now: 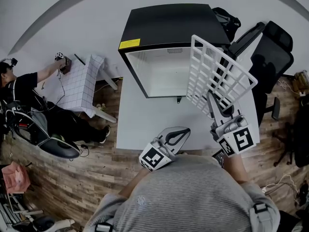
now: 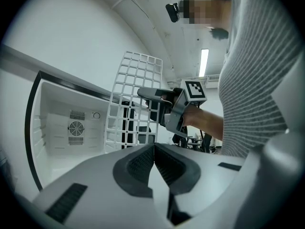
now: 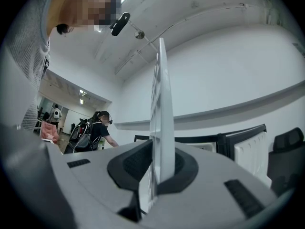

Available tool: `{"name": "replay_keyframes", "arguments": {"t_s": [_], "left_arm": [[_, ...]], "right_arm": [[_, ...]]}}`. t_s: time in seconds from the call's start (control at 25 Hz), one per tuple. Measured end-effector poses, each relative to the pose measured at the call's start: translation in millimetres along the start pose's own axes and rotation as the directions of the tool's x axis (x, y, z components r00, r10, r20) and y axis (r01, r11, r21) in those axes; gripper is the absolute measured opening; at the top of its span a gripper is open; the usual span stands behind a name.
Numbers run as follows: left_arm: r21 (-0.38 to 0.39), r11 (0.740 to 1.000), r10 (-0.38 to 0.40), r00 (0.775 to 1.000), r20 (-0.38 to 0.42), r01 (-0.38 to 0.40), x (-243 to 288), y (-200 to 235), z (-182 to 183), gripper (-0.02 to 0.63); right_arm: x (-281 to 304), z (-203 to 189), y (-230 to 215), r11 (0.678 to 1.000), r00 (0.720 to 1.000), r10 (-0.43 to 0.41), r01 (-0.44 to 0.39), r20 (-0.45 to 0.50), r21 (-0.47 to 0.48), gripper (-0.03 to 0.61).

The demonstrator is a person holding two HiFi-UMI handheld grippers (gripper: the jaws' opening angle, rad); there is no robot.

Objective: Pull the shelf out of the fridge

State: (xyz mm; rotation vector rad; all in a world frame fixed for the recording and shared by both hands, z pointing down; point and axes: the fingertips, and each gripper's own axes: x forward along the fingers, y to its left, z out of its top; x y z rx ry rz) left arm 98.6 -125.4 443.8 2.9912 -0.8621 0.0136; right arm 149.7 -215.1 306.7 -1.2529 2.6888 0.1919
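The small black fridge [image 1: 166,25] lies open on the white table [image 1: 140,124], showing its bare white inside [image 1: 159,71] [image 2: 71,123]. The white grid shelf [image 1: 219,76] is out of the fridge, held tilted in the air to its right. My right gripper [image 1: 213,104] is shut on the shelf's near edge. In the right gripper view the shelf [image 3: 159,104] stands edge-on between the jaws [image 3: 159,168]. My left gripper [image 1: 176,137] [image 2: 154,154] hangs over the table's near part, shut and empty. The left gripper view also shows the shelf [image 2: 133,99] and the right gripper [image 2: 155,93].
A black office chair [image 1: 273,57] stands right of the table and a black bag [image 1: 227,18] behind the fridge. At the left a person [image 1: 19,98] works at a small table with a checked cloth [image 1: 79,83]. The floor is wood.
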Motion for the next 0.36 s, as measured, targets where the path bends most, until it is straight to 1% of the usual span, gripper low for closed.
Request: {"name": "replay_keyframes", "arguments": {"t_s": [0.2, 0.36], "left_arm": [[0.027, 1.0, -0.005, 1.0, 0.009, 0.005, 1.4, 0.3, 2.5, 0.012], [0.018, 1.0, -0.001, 1.0, 0.003, 0.001, 2.9, 0.2, 2.6, 0.012]], "right_arm": [[-0.3, 0.8, -0.9, 1.0, 1.0, 0.003, -0.003, -0.001, -0.001, 0.034], [0.0, 1.8, -2.4, 1.0, 1.0, 0.006, -0.006, 0.0, 0.005, 0.034]]}}
